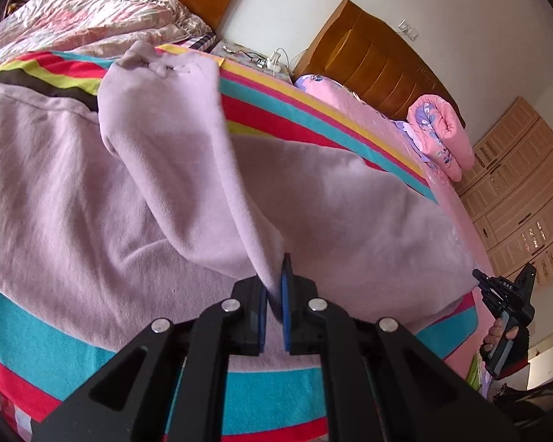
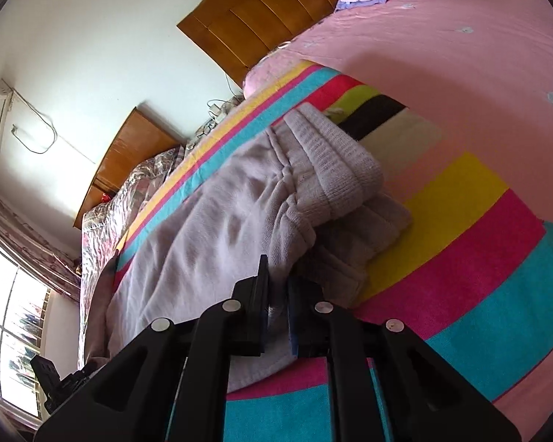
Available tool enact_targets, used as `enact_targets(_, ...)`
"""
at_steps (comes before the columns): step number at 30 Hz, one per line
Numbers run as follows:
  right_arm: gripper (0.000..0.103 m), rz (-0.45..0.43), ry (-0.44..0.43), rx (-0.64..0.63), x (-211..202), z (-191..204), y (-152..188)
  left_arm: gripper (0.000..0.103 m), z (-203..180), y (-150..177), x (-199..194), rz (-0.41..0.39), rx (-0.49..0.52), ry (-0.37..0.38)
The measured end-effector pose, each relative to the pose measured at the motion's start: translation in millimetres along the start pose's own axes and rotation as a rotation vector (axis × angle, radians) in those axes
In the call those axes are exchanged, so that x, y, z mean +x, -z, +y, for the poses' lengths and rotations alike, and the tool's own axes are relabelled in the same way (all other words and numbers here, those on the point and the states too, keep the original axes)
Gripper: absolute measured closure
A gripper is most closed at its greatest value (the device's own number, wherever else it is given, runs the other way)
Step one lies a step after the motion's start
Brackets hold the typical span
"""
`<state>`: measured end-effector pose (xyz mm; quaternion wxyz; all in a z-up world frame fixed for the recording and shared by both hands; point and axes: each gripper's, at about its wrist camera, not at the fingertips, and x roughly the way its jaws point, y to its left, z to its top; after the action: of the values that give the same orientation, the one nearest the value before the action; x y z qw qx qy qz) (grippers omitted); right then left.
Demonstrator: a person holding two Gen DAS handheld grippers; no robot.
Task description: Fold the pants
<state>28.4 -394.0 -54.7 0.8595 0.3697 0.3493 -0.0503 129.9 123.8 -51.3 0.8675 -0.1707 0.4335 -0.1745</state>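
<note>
Fabric sits pinched in both tools right now: your left gripper is closed on a raised fold of the lilac pants, cloth rising from the blue pads toward 11 o'clock, and your right gripper looks clamped on the pants edge near the ribbed waistband, though the pads there are partly hidden by cloth, so that grip is a judgement. Pants lie spread over the striped towel on the bed, body of them at 9 to 12 o'clock in the left wrist view, waistband end at 1 o'clock in the right wrist view. For this fold, keep both grips firm, lift evenly so the raised layer stays taut between the tools, carry it across in one sweep, and lay the edges flush before letting go; uneven height would likely drag a wrinkle in. Soft knit, so it will sag between the grips. Your right hand with its tool shows at 4 o'clock in the left wrist view, well apart from the left grip. Farther out: pink sheet, rolled floral quilt at 2 o'clock, wooden headboard at 1 o'clock, wardrobe beyond.
</note>
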Motion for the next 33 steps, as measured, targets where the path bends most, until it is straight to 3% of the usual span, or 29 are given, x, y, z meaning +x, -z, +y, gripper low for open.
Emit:
enact_targets(3,0.095,0.056,0.051,0.030,17,-19,17,0.097,13,12,11,0.062,-0.020,-0.019)
enact_targets(5,0.099,0.036,-0.018,0.100,21,-34,19,0.096,27,24,29,0.107,-0.056,-0.028)
enact_targets(8,0.098,0.032,0.022,0.036,15,-20,14,0.096,25,19,24,0.080,-0.042,-0.026)
enact_targets(12,0.098,0.025,0.019,0.044,14,-19,12,0.096,14,13,7,0.055,-0.003,-0.029)
enact_targets(15,0.091,0.012,0.002,0.073,19,-24,19,0.093,22,17,17,0.082,-0.025,-0.039)
enact_targets(16,0.085,0.013,-0.012,0.085,16,-22,22,0.093,24,19,21,0.095,-0.035,-0.035)
enact_targets(18,0.078,0.021,-0.032,0.085,8,-15,29,0.092,19,22,21,0.095,-0.034,-0.029)
enact_targets(22,0.077,0.099,-0.119,0.121,11,-5,46,0.064,18,21,23,0.101,-0.046,-0.027)
enact_targets(28,0.077,0.203,-0.237,0.057,31,45,84,0.060,14,19,20,0.106,-0.054,0.005)
enact_targets(33,0.077,0.272,-0.250,-0.002,51,81,104,0.061,-2,15,26,0.116,-0.006,-0.012)
